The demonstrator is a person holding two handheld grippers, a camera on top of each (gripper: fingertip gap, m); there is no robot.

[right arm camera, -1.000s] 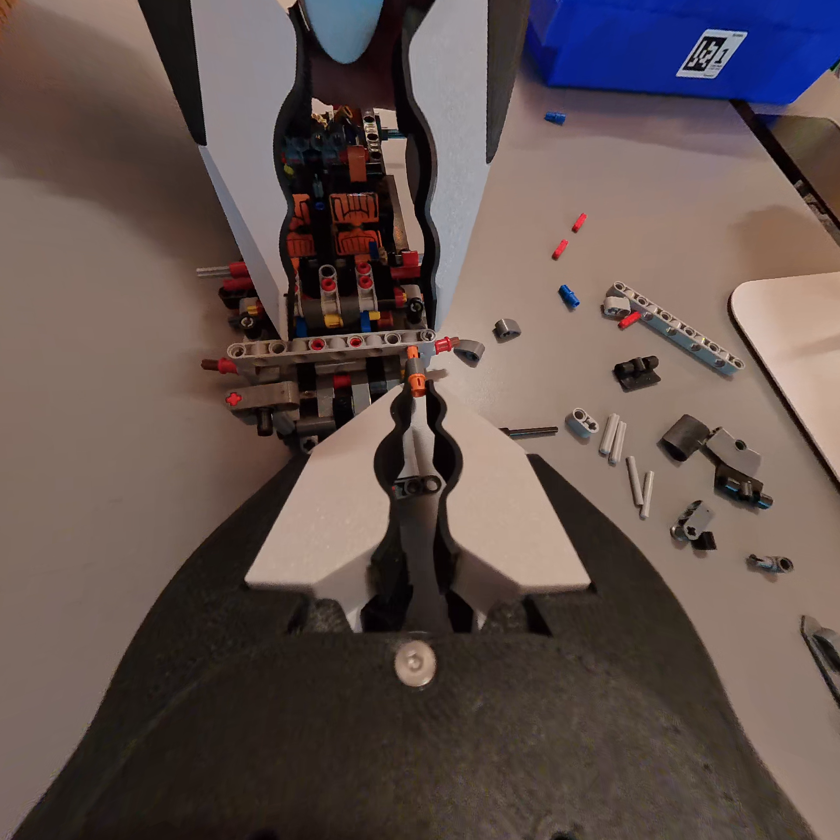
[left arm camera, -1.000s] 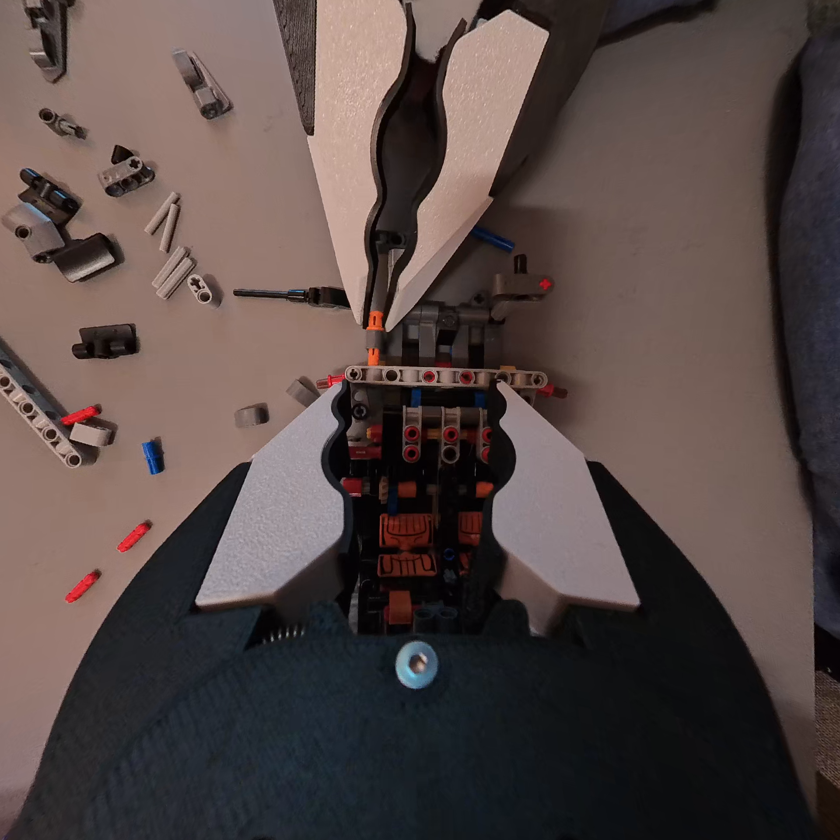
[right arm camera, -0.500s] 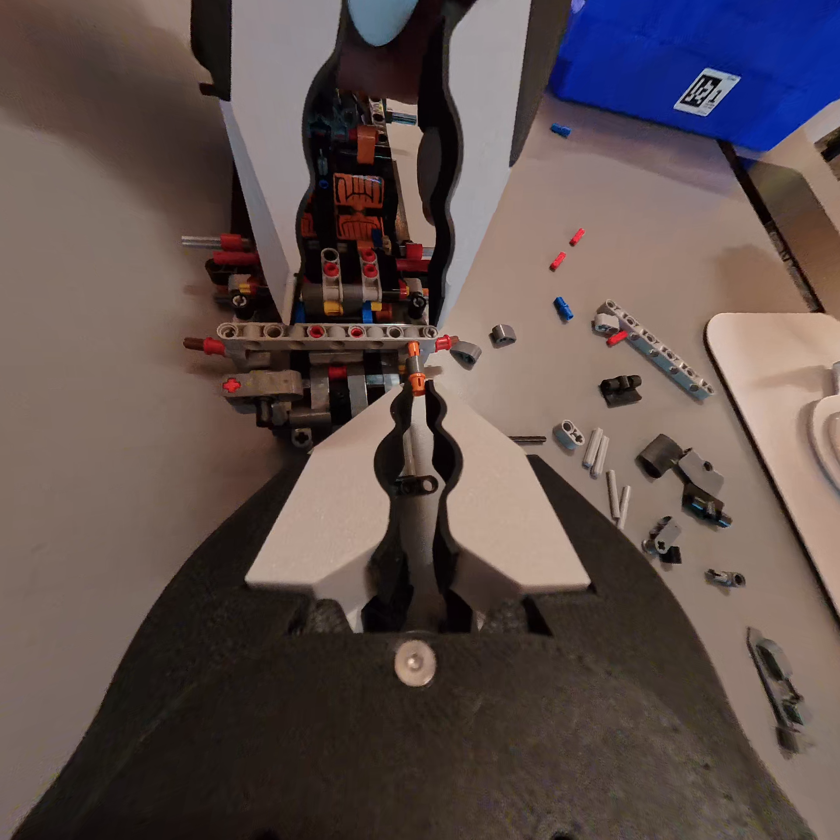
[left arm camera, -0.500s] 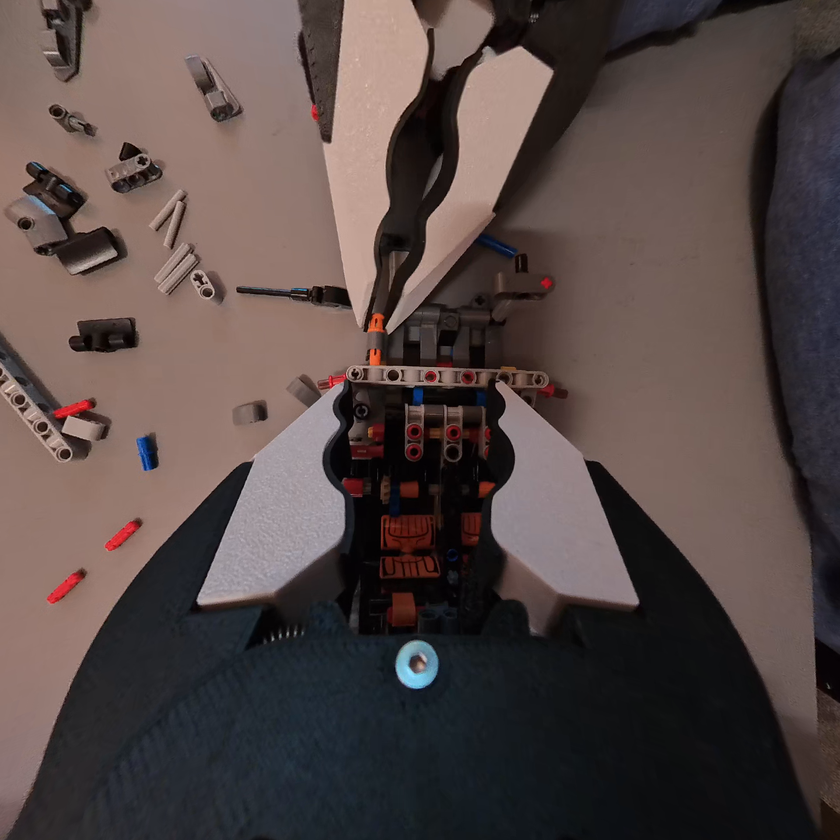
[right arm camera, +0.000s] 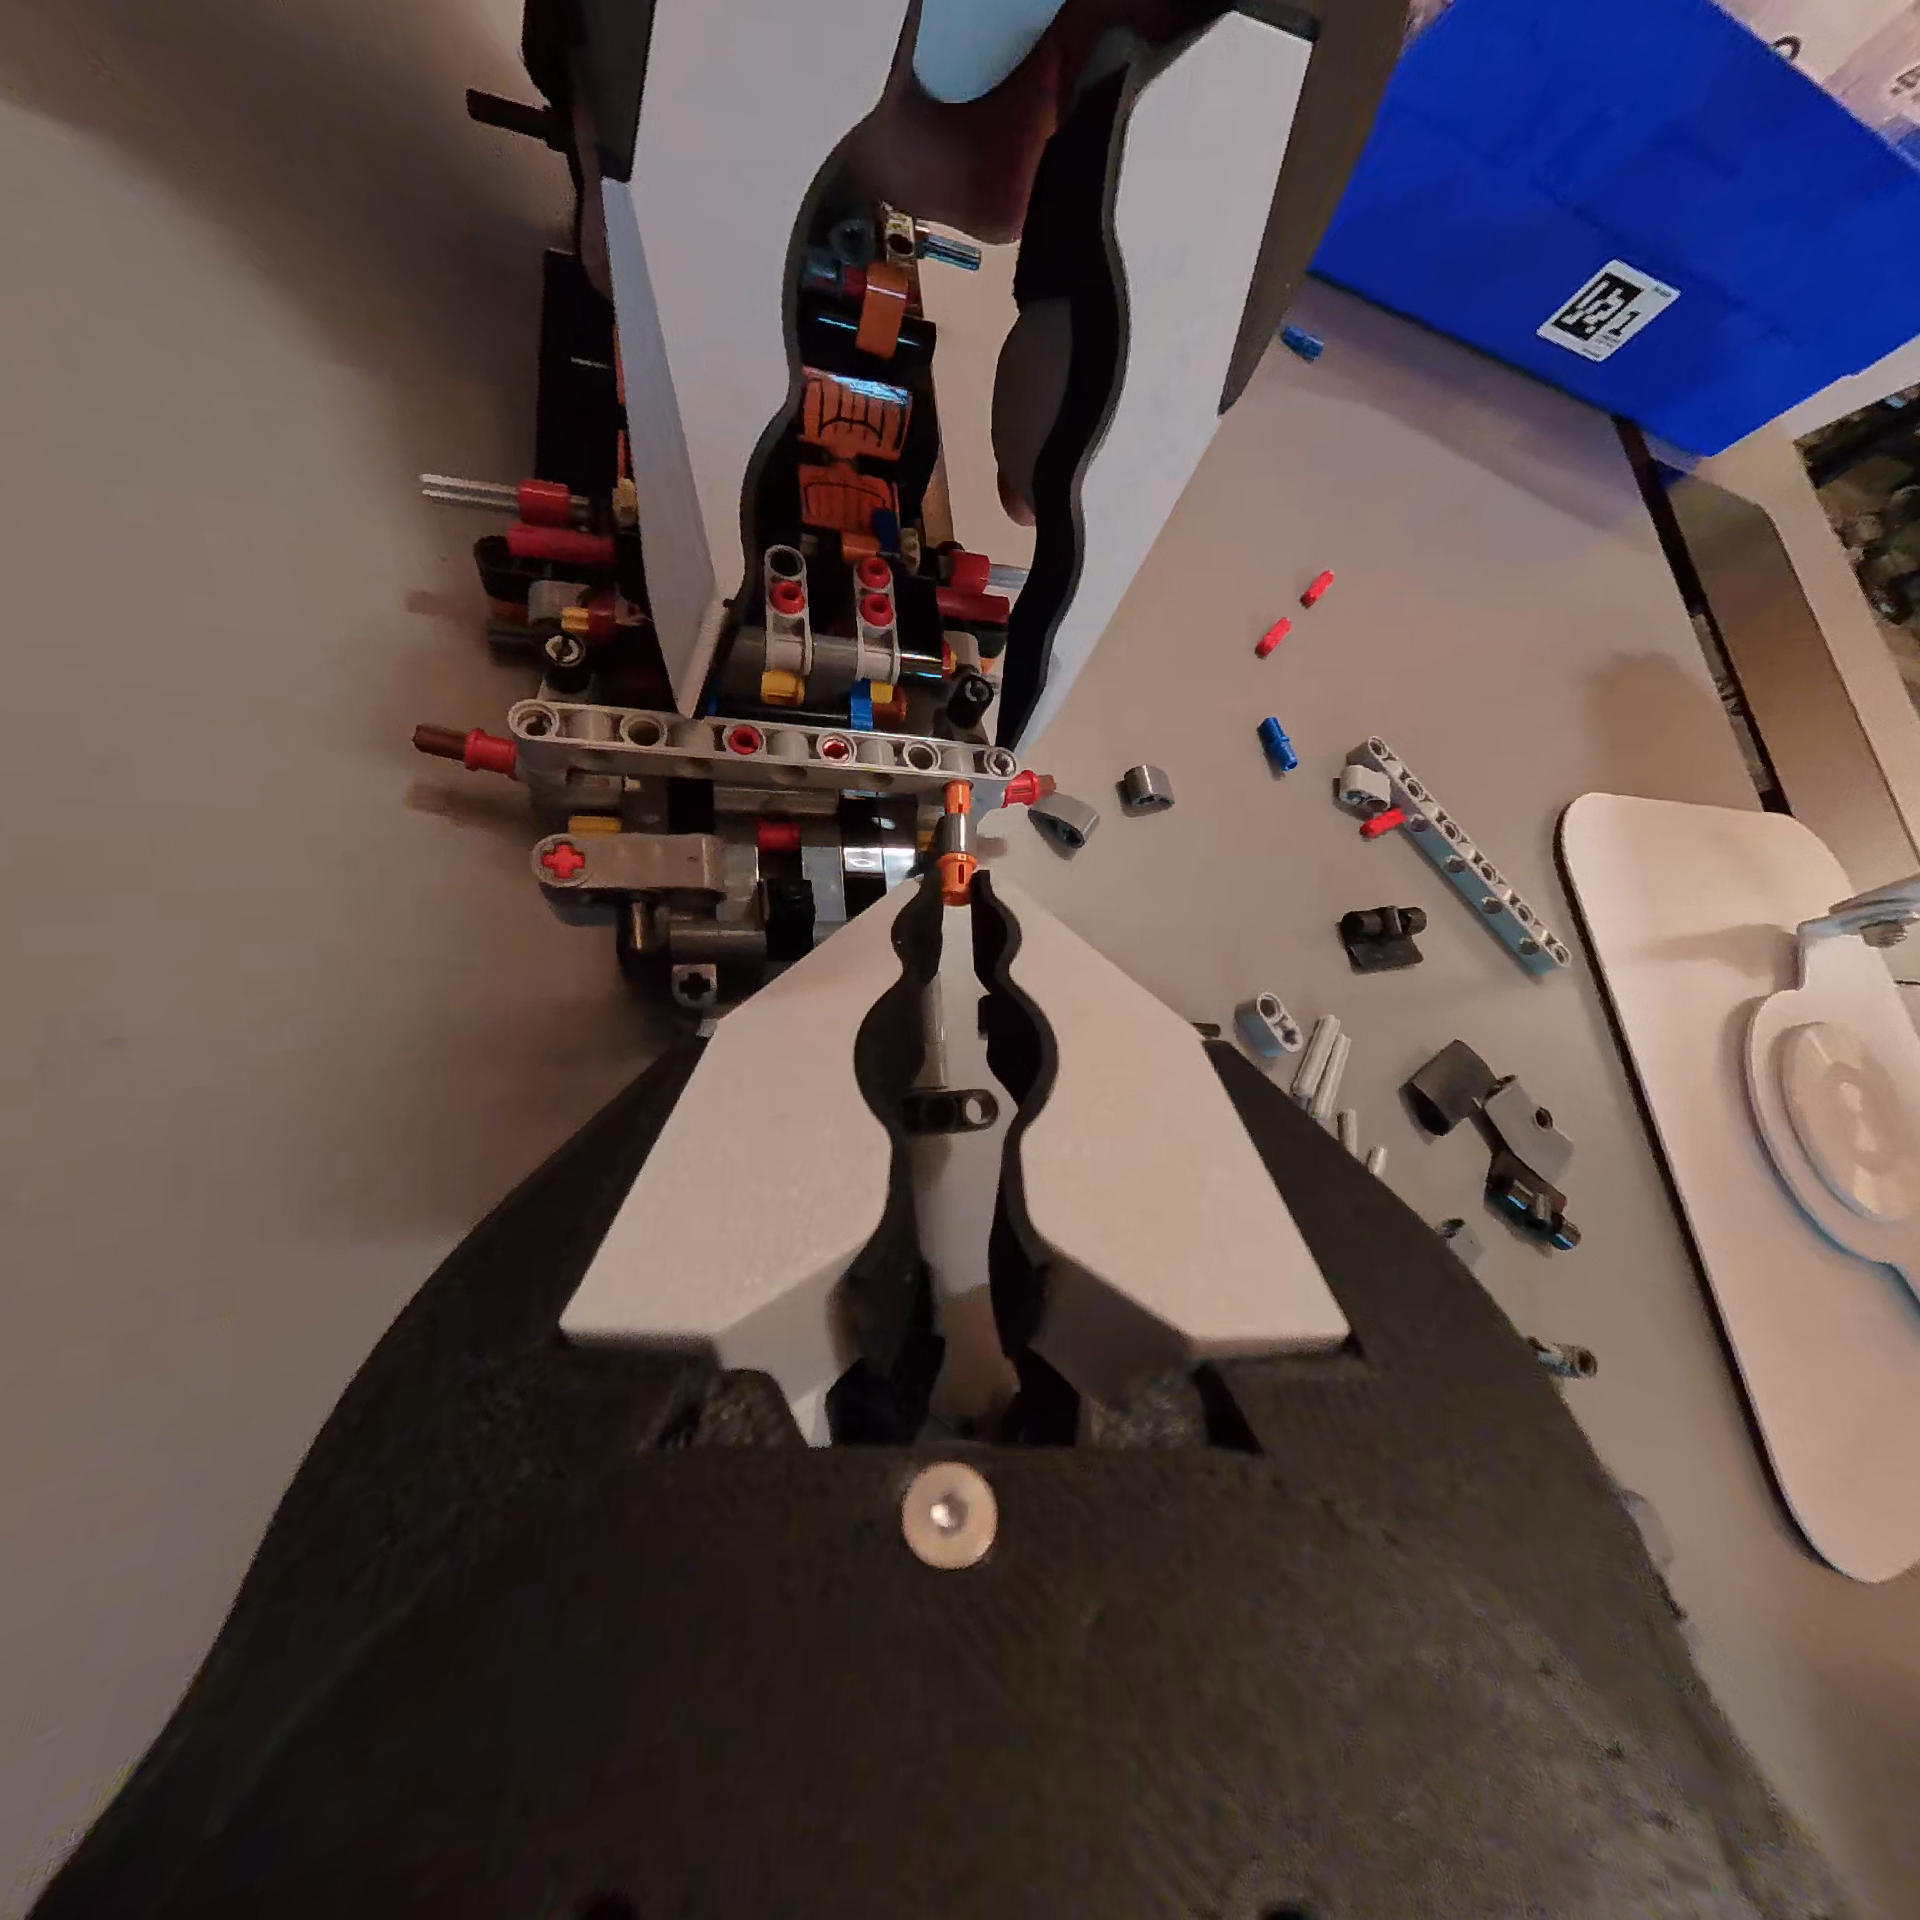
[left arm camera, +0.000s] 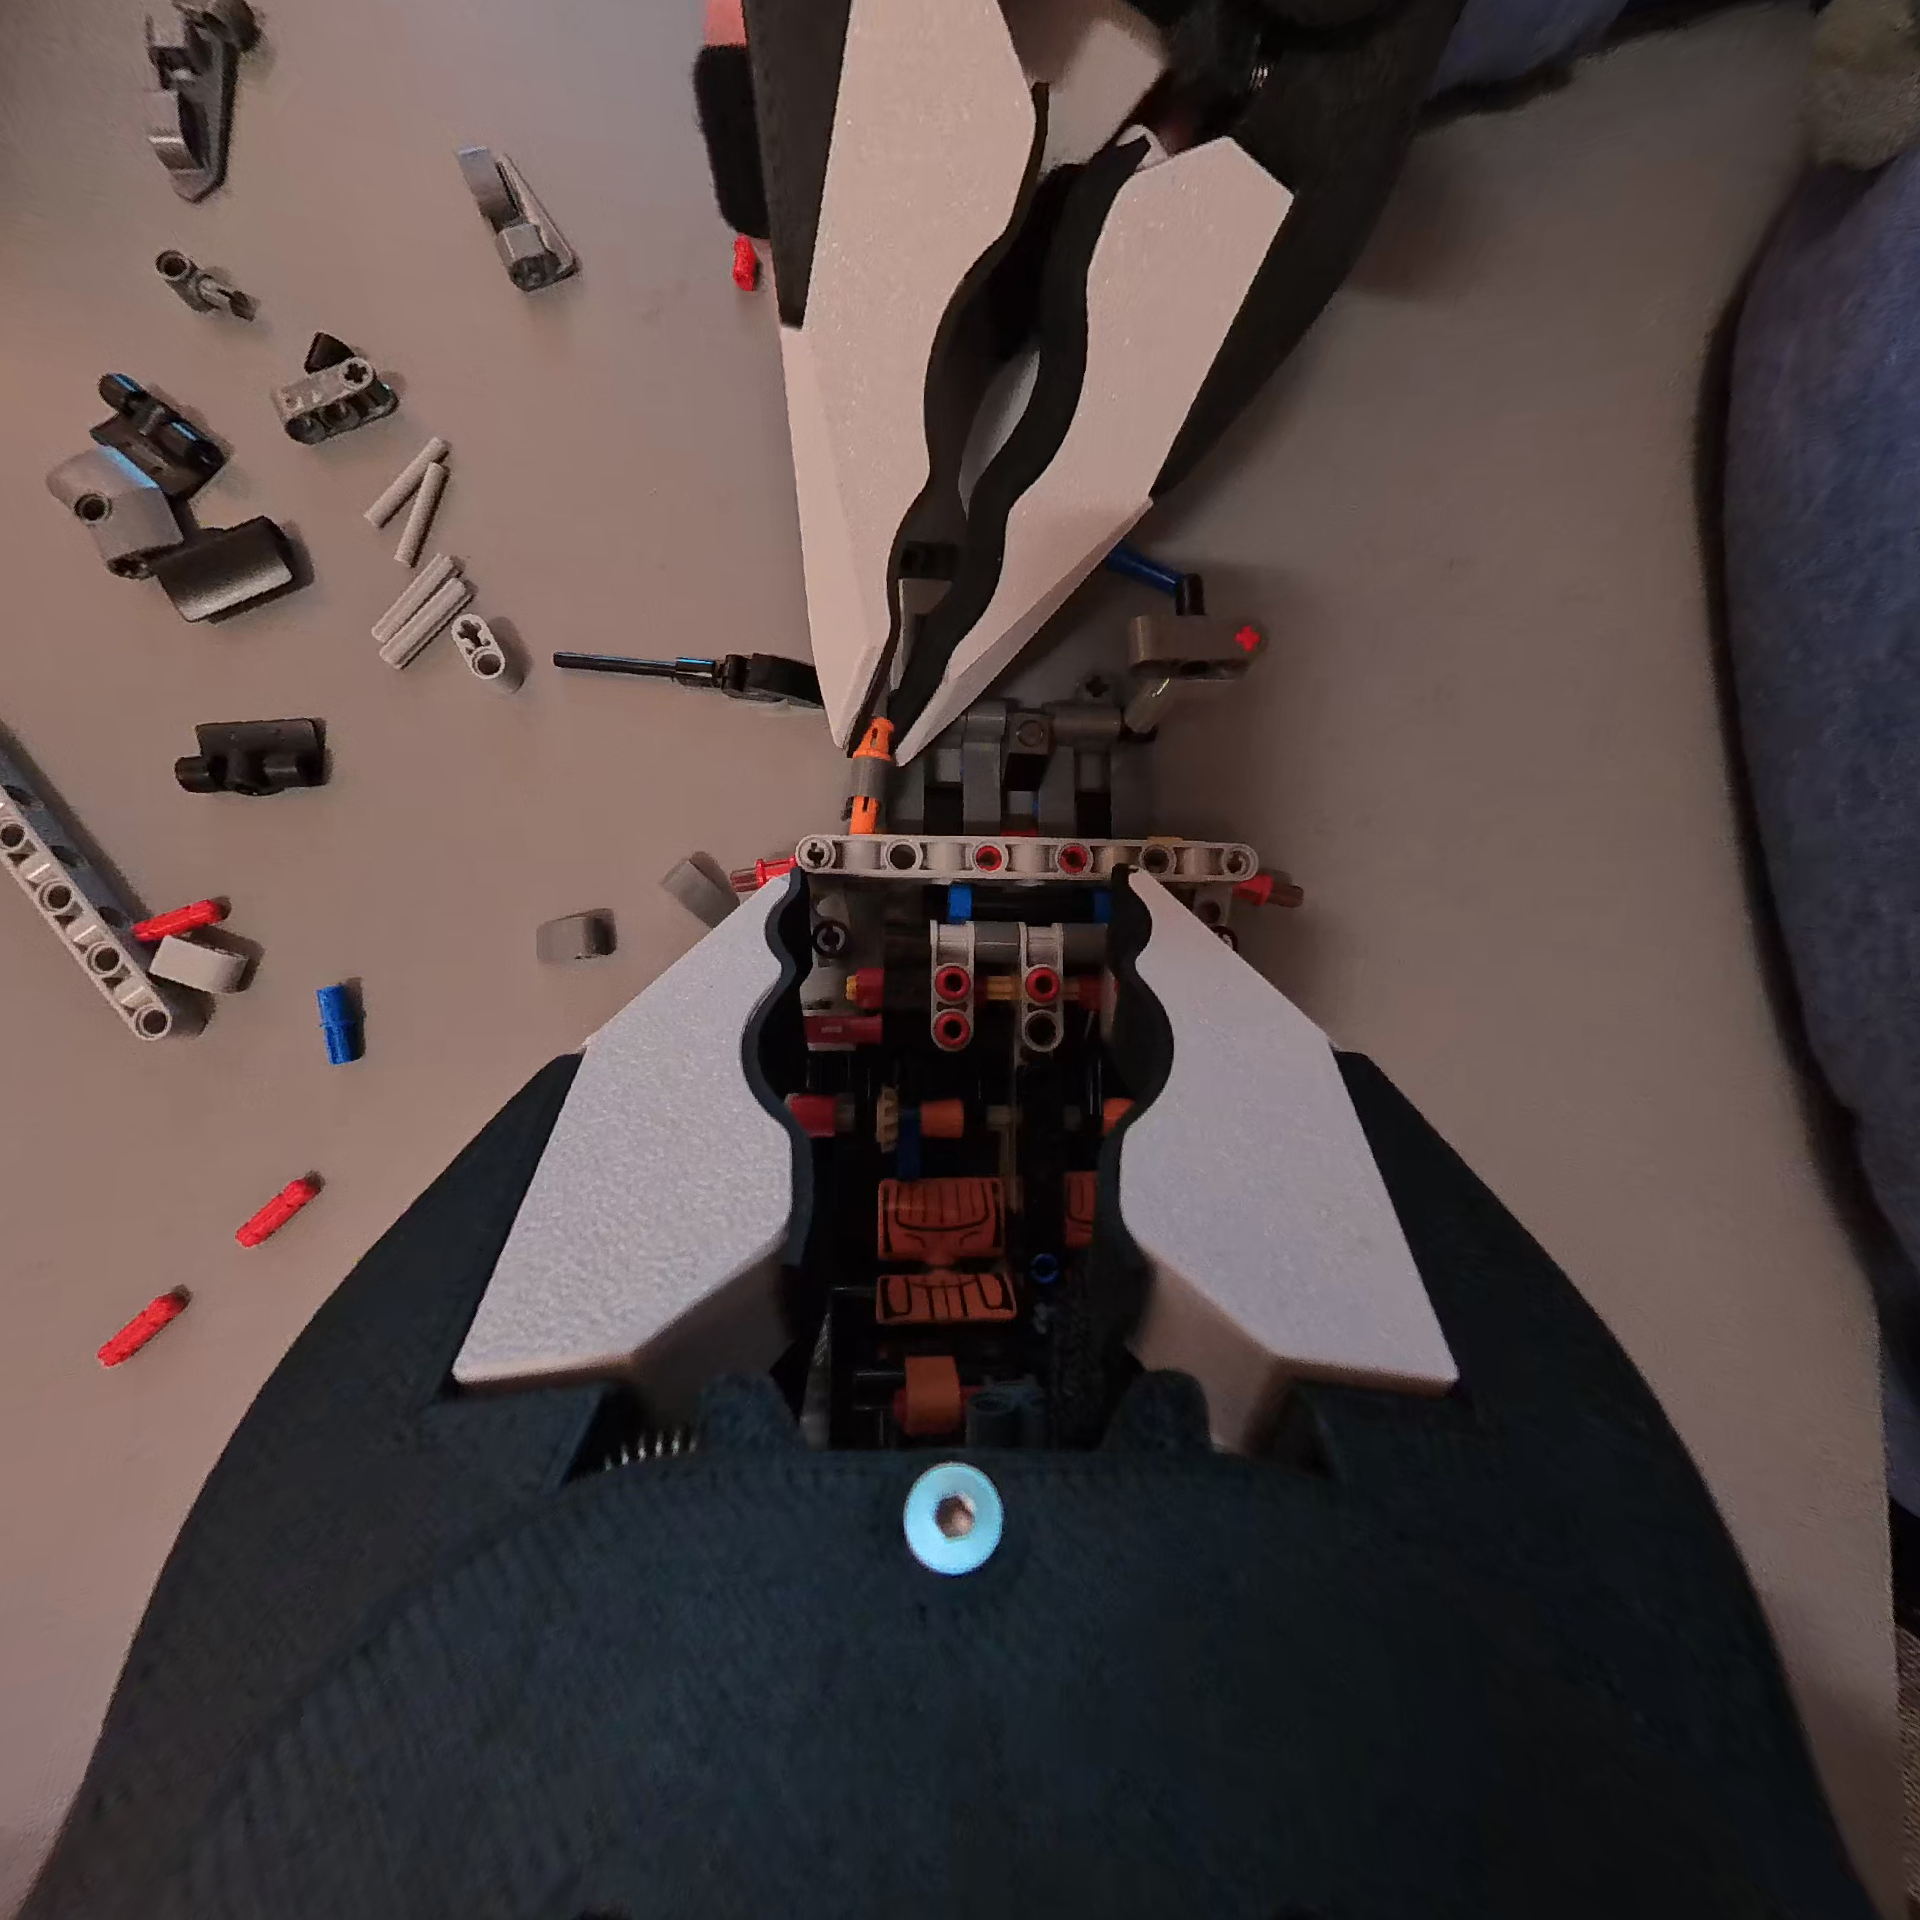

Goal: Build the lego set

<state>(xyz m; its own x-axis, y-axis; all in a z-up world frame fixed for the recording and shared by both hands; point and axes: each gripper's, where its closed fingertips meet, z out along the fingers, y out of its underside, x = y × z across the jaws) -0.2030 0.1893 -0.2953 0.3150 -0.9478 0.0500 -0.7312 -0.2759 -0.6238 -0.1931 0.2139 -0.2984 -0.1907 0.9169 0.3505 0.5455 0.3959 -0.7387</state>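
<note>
My left gripper point(left arm camera: 961, 914) is shut on the lego model point(left arm camera: 1029, 858), a black, grey and orange assembly on the table with a long grey holed beam across its front. My right gripper point(right arm camera: 951, 883) is shut on a thin grey axle with orange ends point(right arm camera: 956, 842). The axle's tip touches the end of the model's grey beam point(right arm camera: 748, 743). The right gripper point(left arm camera: 883, 727) shows from above in the left wrist view, with the axle point(left arm camera: 871, 779) sticking out of its tips. The left gripper point(right arm camera: 862, 696) shows in the right wrist view, clamped around the model.
Loose parts lie beside the model: a long grey beam point(left arm camera: 73, 904), red pins point(left arm camera: 275, 1210), a blue pin point(left arm camera: 338, 1023), grey axles point(left arm camera: 416, 613), dark connectors point(left arm camera: 249, 753). A blue bin point(right arm camera: 1610, 177) stands far right. A white board point(right arm camera: 1662, 935) lies right. Blue cloth point(left arm camera: 1829, 727) borders the table. Less than 4 cm separates the two grippers' tips.
The right gripper has tilted and swung a little while keeping the axle tip at the beam's end. The left gripper still holds the model, which has turned slightly.
</note>
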